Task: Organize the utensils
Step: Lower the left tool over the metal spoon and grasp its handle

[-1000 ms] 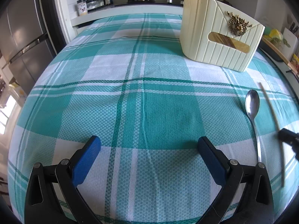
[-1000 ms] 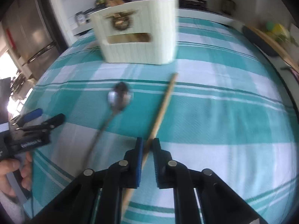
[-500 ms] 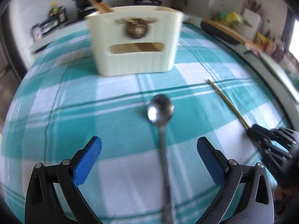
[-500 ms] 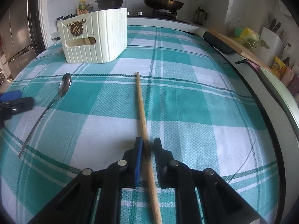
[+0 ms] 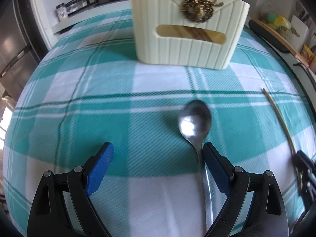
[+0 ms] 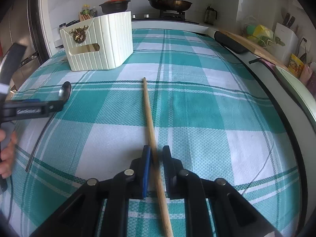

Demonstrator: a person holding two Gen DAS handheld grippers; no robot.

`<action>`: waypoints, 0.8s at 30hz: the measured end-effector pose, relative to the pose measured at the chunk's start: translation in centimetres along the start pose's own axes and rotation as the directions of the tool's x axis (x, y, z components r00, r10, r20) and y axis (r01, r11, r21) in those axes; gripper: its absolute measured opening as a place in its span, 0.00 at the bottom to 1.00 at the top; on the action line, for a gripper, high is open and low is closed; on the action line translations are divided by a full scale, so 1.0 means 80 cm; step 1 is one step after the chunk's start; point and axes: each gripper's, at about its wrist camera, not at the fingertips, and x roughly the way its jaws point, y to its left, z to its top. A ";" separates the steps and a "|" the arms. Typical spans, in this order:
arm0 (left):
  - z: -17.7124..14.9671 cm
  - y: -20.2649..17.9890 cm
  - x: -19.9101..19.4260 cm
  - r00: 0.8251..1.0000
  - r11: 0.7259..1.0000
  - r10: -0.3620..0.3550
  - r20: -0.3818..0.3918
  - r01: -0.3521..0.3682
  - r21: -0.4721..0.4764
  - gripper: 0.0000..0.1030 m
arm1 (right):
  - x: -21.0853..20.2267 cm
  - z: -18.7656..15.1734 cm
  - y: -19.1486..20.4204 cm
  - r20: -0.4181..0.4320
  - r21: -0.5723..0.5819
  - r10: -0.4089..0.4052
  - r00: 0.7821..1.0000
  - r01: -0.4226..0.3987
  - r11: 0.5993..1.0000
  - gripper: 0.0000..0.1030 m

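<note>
A metal spoon [image 5: 194, 122] lies on the teal checked tablecloth [image 5: 98, 102]. My left gripper [image 5: 158, 154] is open around it, the handle running just inside the right finger [image 5: 215, 164]. The spoon's bowl also shows in the right wrist view [image 6: 65, 92]. My right gripper [image 6: 156, 156] has its jaws close around a wooden chopstick [image 6: 149, 114] that lies on the cloth; a narrow gap shows on the right side. The cream utensil holder [image 5: 187, 25] with a gold emblem stands beyond the spoon; it also shows in the right wrist view [image 6: 98, 41] with chopsticks in it.
A stove with a pan [image 6: 169, 3] and a pot [image 6: 114, 5] stands behind the table. A fridge [image 5: 13, 45] is at the left. A counter with a cutting board [image 6: 248, 43] and knife block [image 6: 284, 37] runs along the right edge.
My left gripper swung right and came down over the spoon, whose handle now lies between the fingers. My right gripper stayed at the chopstick and turned a little.
</note>
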 end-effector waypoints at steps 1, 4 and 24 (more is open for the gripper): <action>-0.003 0.002 -0.003 1.000 1.000 -0.016 -0.003 0.016 -0.002 0.89 | 0.000 0.000 0.002 0.000 -0.004 -0.005 1.000 0.005 1.000 0.12; -0.014 -0.002 -0.009 0.999 0.999 -0.040 -0.010 0.040 0.000 0.89 | 0.001 0.000 0.002 0.000 -0.005 -0.009 1.000 0.009 1.000 0.12; -0.055 0.005 -0.027 1.000 1.000 0.010 0.016 -0.011 0.002 0.97 | -0.002 -0.003 -0.002 0.000 0.017 -0.029 1.000 0.029 0.999 0.20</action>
